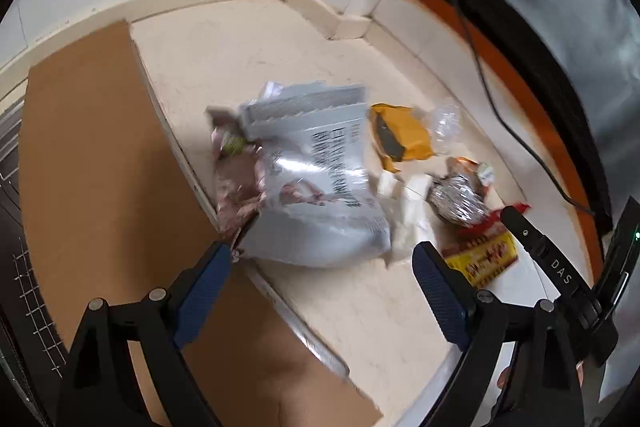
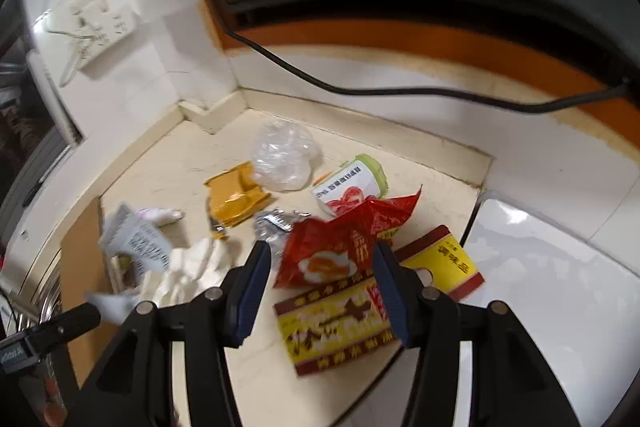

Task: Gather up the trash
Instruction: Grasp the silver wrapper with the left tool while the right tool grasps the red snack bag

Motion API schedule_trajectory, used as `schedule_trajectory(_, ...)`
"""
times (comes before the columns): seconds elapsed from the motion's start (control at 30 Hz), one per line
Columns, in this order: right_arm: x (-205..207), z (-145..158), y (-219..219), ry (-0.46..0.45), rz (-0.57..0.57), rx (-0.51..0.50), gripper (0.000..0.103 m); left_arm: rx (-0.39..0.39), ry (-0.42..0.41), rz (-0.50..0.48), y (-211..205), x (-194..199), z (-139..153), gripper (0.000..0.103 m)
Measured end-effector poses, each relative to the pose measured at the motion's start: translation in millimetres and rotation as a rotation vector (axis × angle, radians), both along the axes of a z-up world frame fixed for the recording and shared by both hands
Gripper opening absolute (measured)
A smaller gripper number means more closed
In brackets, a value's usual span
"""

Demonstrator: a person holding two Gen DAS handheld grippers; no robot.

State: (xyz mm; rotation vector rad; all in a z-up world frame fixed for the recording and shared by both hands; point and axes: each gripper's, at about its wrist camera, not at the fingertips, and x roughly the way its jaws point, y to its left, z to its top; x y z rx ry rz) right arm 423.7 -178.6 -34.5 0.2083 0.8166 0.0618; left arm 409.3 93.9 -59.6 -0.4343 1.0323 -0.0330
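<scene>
Trash wrappers [image 2: 340, 259] lay scattered on cream counter [image 2: 168, 167], left gripper [image 1: 322, 259] gaped wide over grey bag [image 1: 320, 195], right gripper [image 2: 320, 267] spread empty above red packet [image 2: 352, 239]

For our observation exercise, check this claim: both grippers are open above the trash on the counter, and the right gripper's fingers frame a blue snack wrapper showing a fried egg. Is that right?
Not quite: the wrapper is red, not blue. The right wrist view shows the red snack wrapper with the fried egg picture between the open fingers of the right gripper. The left gripper is open too, above the trash.
</scene>
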Motion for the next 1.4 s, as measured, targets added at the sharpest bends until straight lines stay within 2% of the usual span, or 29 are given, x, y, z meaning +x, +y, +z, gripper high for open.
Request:
schedule_trajectory(0.1, 14, -12, -5, 0.026, -0.029, 0.05, 0.053, -0.019, 0.019, 0.023, 1, 12, -10, 0.089)
schedule_trajectory(0.17, 20, -16, -10, 0.03, -0.045, 0.091, 0.053, -0.029, 0.029, 0.042, 2, 18, -16, 0.083)
schedule_trajectory(0.23, 22, -19, -15, 0.018, -0.052, 0.134, 0.053, -0.071, 0.046, 0.054, 5, 24, -22, 0.059)
schedule_trajectory(0.3, 21, -21, -20, 0.012, -0.066, 0.168, 0.051, -0.105, 0.069, 0.065, 7, 27, -27, 0.054)
schedule_trajectory(0.37, 20, -21, -22, 0.014, -0.065, 0.178, 0.044, -0.083, 0.075, 0.069, 7, 28, -28, 0.054)
schedule_trajectory(0.43, 20, -23, -23, 0.021, -0.058, 0.169, 0.031, -0.07, 0.066, 0.065, 8, 28, -26, 0.059)
schedule_trajectory(0.5, 19, -25, -25, 0.019, -0.046, 0.162, 0.024, -0.099, 0.054, 0.07, 12, 29, -26, 0.067)
schedule_trajectory(0.6, 18, -28, -28, 0.021, -0.038, 0.175, 0.016, -0.127, 0.041, 0.083, 15, 32, -27, 0.068)
schedule_trajectory(0.83, 16, -28, -29, 0.015, -0.009, 0.171, 0.011, -0.144, 0.042, 0.084, 14, 42, -32, 0.068)
schedule_trajectory(0.9, 14, -24, -29, 0.0, -0.002, 0.166, 0.01, -0.145, 0.046, 0.085, 13, 45, -35, 0.064)
schedule_trajectory(0.93, 13, -22, -29, -0.012, 0.0, 0.169, 0.01, -0.138, 0.044, 0.086, 12, 46, -35, 0.051)
schedule_trajectory(0.97, 11, -19, -29, -0.023, 0.001, 0.17, 0.01, -0.125, 0.042, 0.088, 12, 46, -34, 0.044)
schedule_trajectory(1.0, 9, -15, -29, -0.036, 0.004, 0.169, 0.009, -0.123, 0.028, 0.086, 11, 45, -32, 0.034)
schedule_trajectory(1.03, 6, -11, -29, -0.052, 0.008, 0.163, 0.009, -0.107, 0.017, 0.085, 10, 43, -29, 0.032)
schedule_trajectory(1.13, -3, 3, -29, -0.097, 0.02, 0.154, 0.009, -0.021, -0.058, 0.085, 1, 32, -11, 0.03)
schedule_trajectory(1.4, -53, 46, -26, -0.188, 0.038, 0.134, 0.008, 0.055, -0.194, 0.064, -11, -20, 55, 0.03)
